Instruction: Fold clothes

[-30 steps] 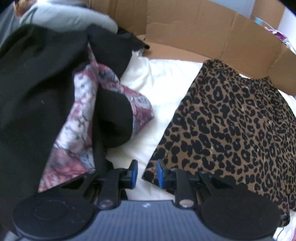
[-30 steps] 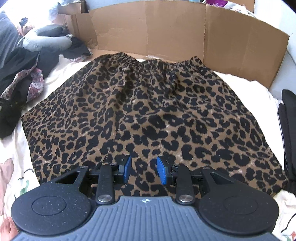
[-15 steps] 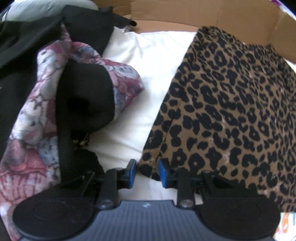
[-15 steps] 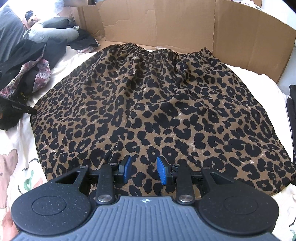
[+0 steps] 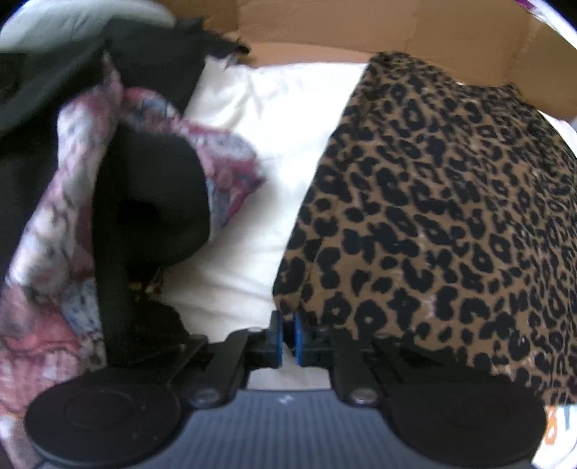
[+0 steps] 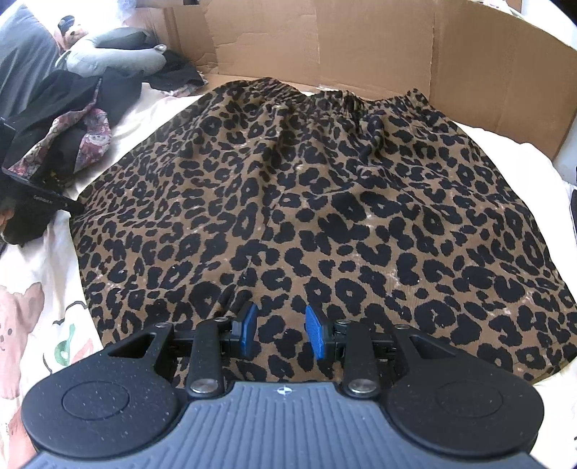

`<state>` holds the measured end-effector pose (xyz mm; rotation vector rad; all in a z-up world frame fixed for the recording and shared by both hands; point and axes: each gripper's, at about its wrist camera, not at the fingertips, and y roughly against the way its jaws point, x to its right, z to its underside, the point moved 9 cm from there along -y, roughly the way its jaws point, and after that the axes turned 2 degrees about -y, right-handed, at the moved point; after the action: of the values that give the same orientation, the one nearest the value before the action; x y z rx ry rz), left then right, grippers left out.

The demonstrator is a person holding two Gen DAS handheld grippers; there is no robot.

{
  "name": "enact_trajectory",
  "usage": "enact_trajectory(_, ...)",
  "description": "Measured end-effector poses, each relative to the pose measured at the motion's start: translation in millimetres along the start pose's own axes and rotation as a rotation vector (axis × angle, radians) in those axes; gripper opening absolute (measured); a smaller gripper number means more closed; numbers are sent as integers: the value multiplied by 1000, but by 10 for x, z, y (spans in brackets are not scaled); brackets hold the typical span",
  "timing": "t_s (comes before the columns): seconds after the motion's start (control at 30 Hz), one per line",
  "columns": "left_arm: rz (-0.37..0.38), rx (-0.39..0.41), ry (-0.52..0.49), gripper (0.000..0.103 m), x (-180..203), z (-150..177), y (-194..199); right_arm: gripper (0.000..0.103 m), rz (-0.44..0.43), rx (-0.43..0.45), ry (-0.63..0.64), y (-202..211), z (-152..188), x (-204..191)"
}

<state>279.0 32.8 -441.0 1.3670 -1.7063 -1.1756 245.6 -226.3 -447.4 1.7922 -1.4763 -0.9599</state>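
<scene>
Leopard-print skirt (image 6: 306, 202): lying flat on bed sheet (image 5: 252, 202), soft, light. Left tool (image 5: 287, 337) having just closed, pinching hem corner at 8 o'clock. Right tool (image 6: 279, 330) hovering part-open, gripping nothing.

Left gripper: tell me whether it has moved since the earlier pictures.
Yes. The left gripper advanced to the leopard-print skirt's corner, nearer the brown cardboard wall, its jaws closing.
</scene>
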Motion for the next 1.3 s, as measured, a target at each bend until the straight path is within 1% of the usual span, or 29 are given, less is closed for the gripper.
enact_trajectory(0.1, 47, 24, 0, 7, 0, -51, 118, 37, 0, -2, -7, -7, 1, 16)
enact_trajectory(0.2, 81, 12, 59, 11, -106, -54, 87, 37, 0, -12, -14, -35, 18, 15)
enact_trajectory(0.23, 100, 9, 94, 13, -158, -32, 60, 37, -2, -12, -11, -35, 21, 1)
enact_trajectory(0.27, 124, 13, 129, 18, -184, -8, 35, 37, -5, -10, -6, -31, 20, -13)
enact_trajectory(0.3, 147, 16, 153, 30, -201, 9, 5, 37, -7, -9, 0, -26, 18, -27)
enact_trajectory(0.33, 167, 20, 166, 34, -197, 21, -26, 37, -10, -6, 4, -21, 15, -38)
enact_trajectory(0.4, 179, 41, 162, 34, -182, -4, -87, 37, -14, 2, 1, -6, 6, -46)
enact_trajectory(0.5, 201, 72, 168, 37, -140, -100, -148, 37, -17, 0, -4, -13, 11, -41)
enact_trajectory(0.6, 237, 88, 170, 37, -117, -162, -155, 37, -17, -8, -2, -32, 31, -42)
enact_trajectory(0.67, 264, 90, 151, 34, -82, -182, -138, 37, -19, -8, 1, -30, 35, -53)
enact_trajectory(0.73, 310, 85, 149, 30, -43, -192, -100, 37, -22, -5, 4, -20, 30, -58)
enact_trajectory(0.8, 347, 82, 148, 28, -9, -205, -45, 37, -22, -5, 2, -18, 28, -55)
enact_trajectory(0.9, 375, 90, 142, 27, 29, -225, 46, 37, -24, -7, -4, -28, 25, -48)
enact_trajectory(1.0, 355, 79, 127, 26, 56, -209, 27, 37, -28, -9, -3, -37, 31, -67)
enact_trajectory(1.13, 301, 68, 106, 26, 42, -151, -69, 37, -39, -11, 7, -35, 41, -115)
enact_trajectory(1.27, 293, 54, 99, 25, 43, -117, -97, 37, -35, -13, 8, -39, 57, -105)
enact_trajectory(1.3, 297, 50, 108, 23, 47, -114, -85, 37, -36, -13, 5, -43, 58, -102)
